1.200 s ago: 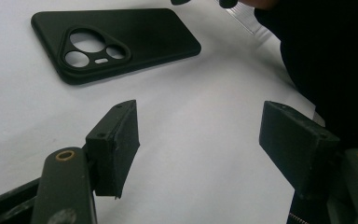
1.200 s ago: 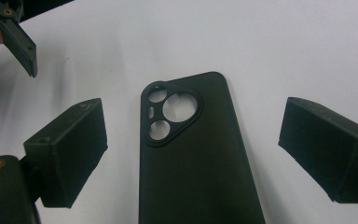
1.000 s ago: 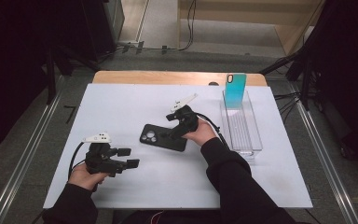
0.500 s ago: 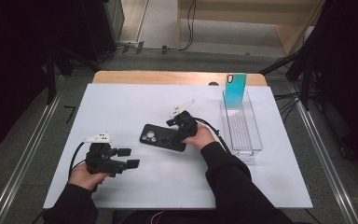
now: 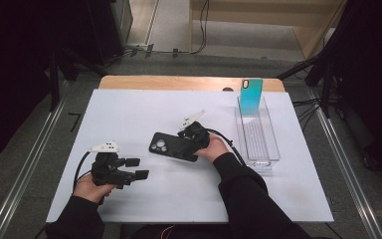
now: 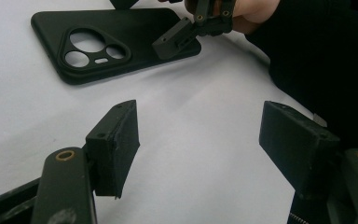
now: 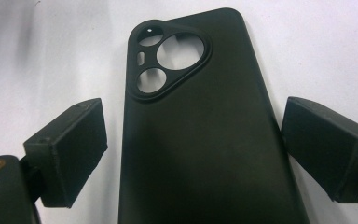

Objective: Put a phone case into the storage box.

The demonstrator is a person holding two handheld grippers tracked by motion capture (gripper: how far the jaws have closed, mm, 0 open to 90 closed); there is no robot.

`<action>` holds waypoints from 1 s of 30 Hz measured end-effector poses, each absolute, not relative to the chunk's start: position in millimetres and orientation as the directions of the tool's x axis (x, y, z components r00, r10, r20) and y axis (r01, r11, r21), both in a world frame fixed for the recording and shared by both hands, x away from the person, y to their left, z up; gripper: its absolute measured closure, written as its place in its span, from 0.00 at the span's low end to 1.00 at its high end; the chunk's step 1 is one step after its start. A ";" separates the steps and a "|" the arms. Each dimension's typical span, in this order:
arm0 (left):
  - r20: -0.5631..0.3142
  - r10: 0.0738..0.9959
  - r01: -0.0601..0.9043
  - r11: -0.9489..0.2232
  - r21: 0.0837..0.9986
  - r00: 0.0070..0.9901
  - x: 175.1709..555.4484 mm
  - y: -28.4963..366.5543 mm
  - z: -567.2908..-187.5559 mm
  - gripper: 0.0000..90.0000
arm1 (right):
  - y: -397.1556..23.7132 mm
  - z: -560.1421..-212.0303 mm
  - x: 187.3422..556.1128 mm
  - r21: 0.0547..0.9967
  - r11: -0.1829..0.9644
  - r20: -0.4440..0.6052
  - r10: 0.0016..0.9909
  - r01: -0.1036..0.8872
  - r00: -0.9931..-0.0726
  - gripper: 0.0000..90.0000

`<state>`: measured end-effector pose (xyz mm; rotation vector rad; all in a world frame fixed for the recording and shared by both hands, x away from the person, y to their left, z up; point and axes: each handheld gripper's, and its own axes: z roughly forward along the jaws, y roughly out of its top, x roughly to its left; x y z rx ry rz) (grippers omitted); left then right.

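Nearest the person, the left gripper [image 5: 135,168] rests low on the white table [image 5: 129,109], level and pointing toward the middle, its jaws wide apart with nothing between them. Further in, the right gripper [image 5: 188,145] reaches leftward over the near end of the black phone case [image 5: 173,146], which lies flat at the table's centre, camera cut-outs up. Its jaws straddle the case's sides, apart; they seem just clear of the edges, though the gap is hard to judge. The step looks like a grasp being lined up; next, closing squarely on both long edges. Beyond, a teal phone [image 5: 251,96] stands in a clear bin [image 5: 271,149].
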<state>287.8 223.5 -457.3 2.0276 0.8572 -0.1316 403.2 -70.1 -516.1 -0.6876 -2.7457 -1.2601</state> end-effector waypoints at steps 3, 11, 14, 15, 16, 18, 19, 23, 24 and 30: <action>-0.401 0.522 0.618 -0.351 0.704 0.753 287.6 223.3 -457.2 0.32 | -69.8 -517.0 401.8 0.716 0.577 0.198 0.372 0.393 -0.907 0.07; -0.399 0.522 0.617 -0.353 0.704 0.754 287.6 223.3 -457.0 0.32 | -68.6 -517.8 399.6 0.718 0.587 0.172 0.373 0.375 -0.912 0.07; -0.399 0.522 0.617 -0.353 0.704 0.754 287.4 223.3 -456.8 0.32 | -66.1 -517.9 396.8 0.713 0.610 0.128 0.371 0.346 -0.920 0.07; -0.400 0.521 0.617 -0.353 0.704 0.754 287.4 223.4 -456.7 0.32 | -65.7 -518.0 396.5 0.713 0.614 0.119 0.372 0.340 -0.921 0.07; -0.399 0.522 0.617 -0.353 0.704 0.754 287.4 223.4 -456.6 0.32 | -65.4 -518.1 396.3 0.713 0.615 0.114 0.372 0.337 -0.921 0.07; -0.400 0.523 0.618 -0.351 0.704 0.752 287.2 223.2 -456.6 0.32 | -64.9 -518.1 395.5 0.712 0.618 0.105 0.374 0.333 -0.921 0.07; -0.399 0.523 0.617 -0.353 0.704 0.753 287.3 223.2 -456.6 0.32 | -64.2 -518.0 394.6 0.708 0.629 0.089 0.372 0.321 -0.924 0.07; -0.403 0.521 0.619 -0.348 0.704 0.752 287.2 223.4 -456.5 0.32 | -60.1 -518.6 389.3 0.693 0.667 0.015 0.366 0.273 -0.931 0.07; -0.402 0.521 0.618 -0.349 0.704 0.753 287.3 223.6 -456.4 0.32 | -60.2 -518.7 389.5 0.696 0.664 0.016 0.366 0.274 -0.930 0.09; -0.402 0.522 0.618 -0.349 0.704 0.752 287.6 223.2 -456.9 0.32 | -61.1 -518.7 389.0 0.700 0.661 0.008 0.374 0.272 -0.927 0.11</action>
